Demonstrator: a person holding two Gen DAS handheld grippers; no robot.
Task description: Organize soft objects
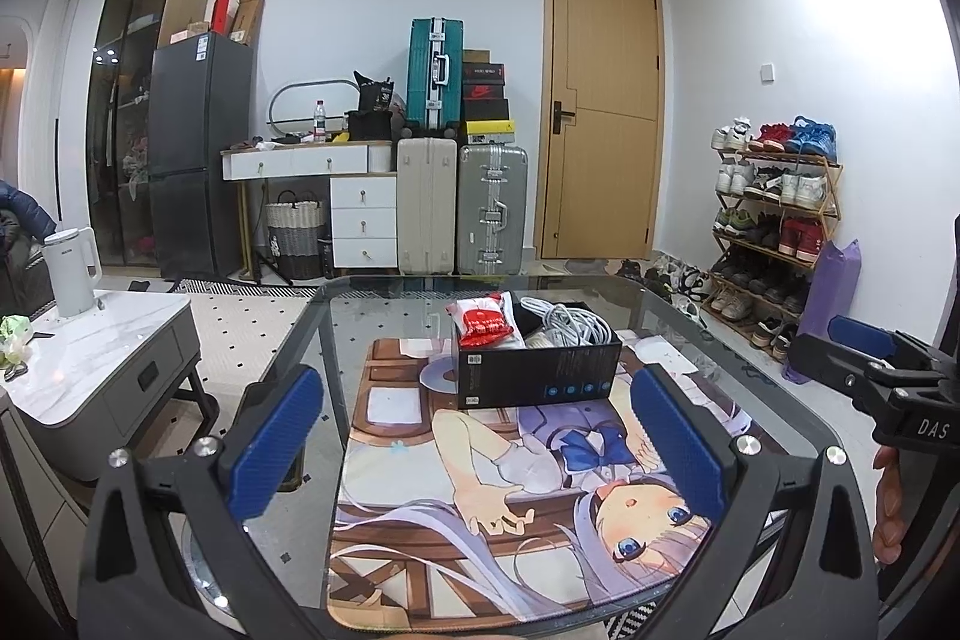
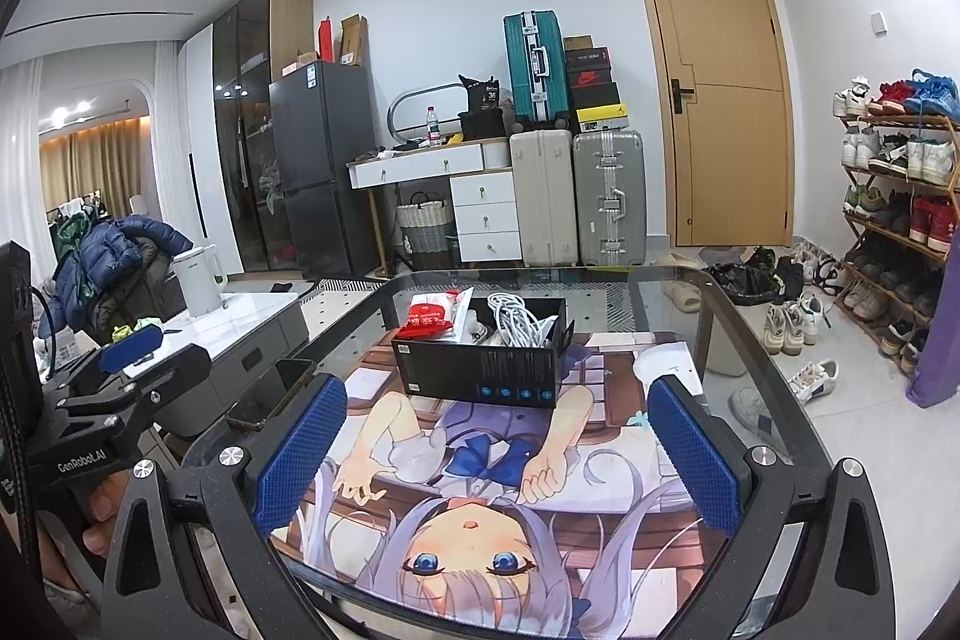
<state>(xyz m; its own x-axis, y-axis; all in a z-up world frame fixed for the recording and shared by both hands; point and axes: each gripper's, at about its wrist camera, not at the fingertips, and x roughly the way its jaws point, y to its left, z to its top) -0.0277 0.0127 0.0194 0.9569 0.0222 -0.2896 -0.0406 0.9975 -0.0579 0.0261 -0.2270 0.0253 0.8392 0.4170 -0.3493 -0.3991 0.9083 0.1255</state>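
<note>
**Two grippers released, both short of the box**

Both grippers hover above the near edge of the glass table (image 1: 690, 304), each with its blue-padded fingers spread wide and nothing between them. The left gripper (image 1: 480, 436) appears in its own wrist view over the illustrated desk mat (image 1: 420, 460); the right gripper (image 2: 498, 451) appears likewise in its own view, over the same mat. In the left wrist view, the right gripper projects in from the right edge, with part of a hand (image 1: 888, 508) gripping its handle. In the right wrist view, the left gripper projects in from the left edge.

Ahead of both grippers, near the far end of the mat, stands an open black cardboard box (image 1: 540, 376). It sits apart from both sets of fingers, roughly centred between them. Inside the box, at its left end, lies a red-and-white soft packet (image 1: 483, 325). A coiled white cable (image 1: 570, 325) fills the right part. The packet rises above the box rim.

Beyond the table stand suitcases (image 1: 462, 208) and a wooden door (image 1: 606, 112).
</note>
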